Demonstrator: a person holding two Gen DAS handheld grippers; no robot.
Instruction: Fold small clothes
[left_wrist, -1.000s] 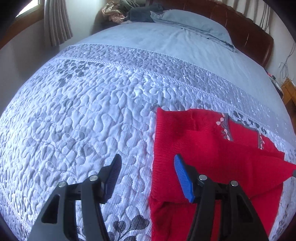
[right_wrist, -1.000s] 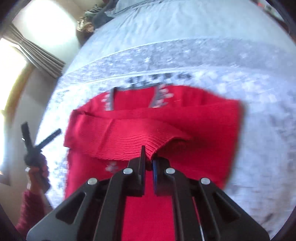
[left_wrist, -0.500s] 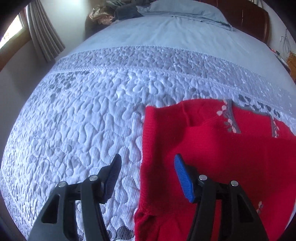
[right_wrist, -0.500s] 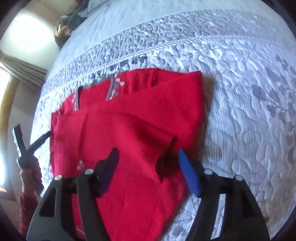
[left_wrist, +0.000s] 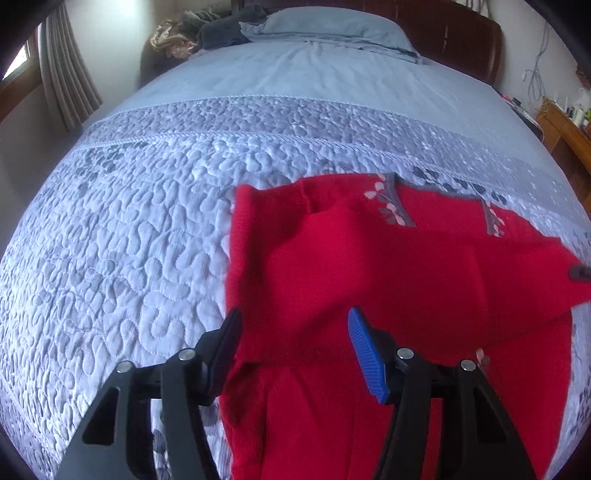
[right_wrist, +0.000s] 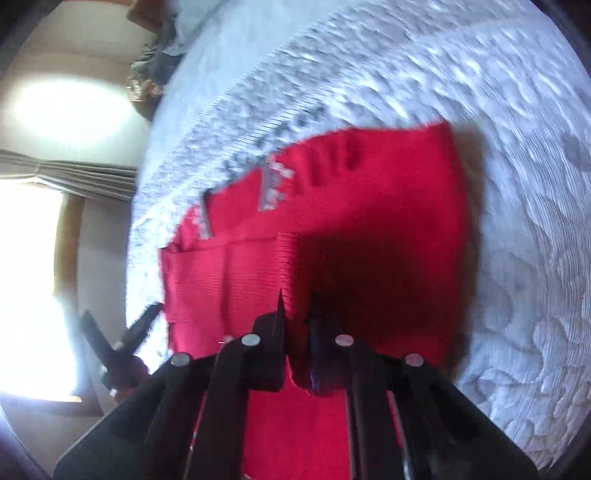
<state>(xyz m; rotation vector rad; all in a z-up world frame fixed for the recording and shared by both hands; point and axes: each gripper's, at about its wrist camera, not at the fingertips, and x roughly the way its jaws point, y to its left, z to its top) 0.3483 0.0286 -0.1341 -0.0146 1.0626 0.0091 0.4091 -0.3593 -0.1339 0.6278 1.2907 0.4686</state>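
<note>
From the left wrist, the bed fills the frame under a pale quilted cover, with plain blue sheeting beyond it. One blue pillow lies at the head edge, against the dark wooden headboard. A heap of clothes sits at the far left corner, a curtain hangs past the left edge, and a wooden side cabinet stands off the right edge. Nothing lies between the left claw and the single red sweater, which is spread on the near right part of the bed with its grey-trimmed neckline toward the head. The left claw's jaws stand apart, empty, poised over the sweater's left edge (one finger over the quilt, the blue-padded one over red knit). A folded flap reaches toward the right edge, where a dark tip of the other claw shows.

From the right wrist, blurred, the same sweater lies right ahead. The right claw has just been closing, and its jaws are now clamped together on a fold of the red knit. The left claw shows open, just beside the sweater's far side, a hand in a red sleeve gripping it. A bright window and the curtain lie behind it.
</note>
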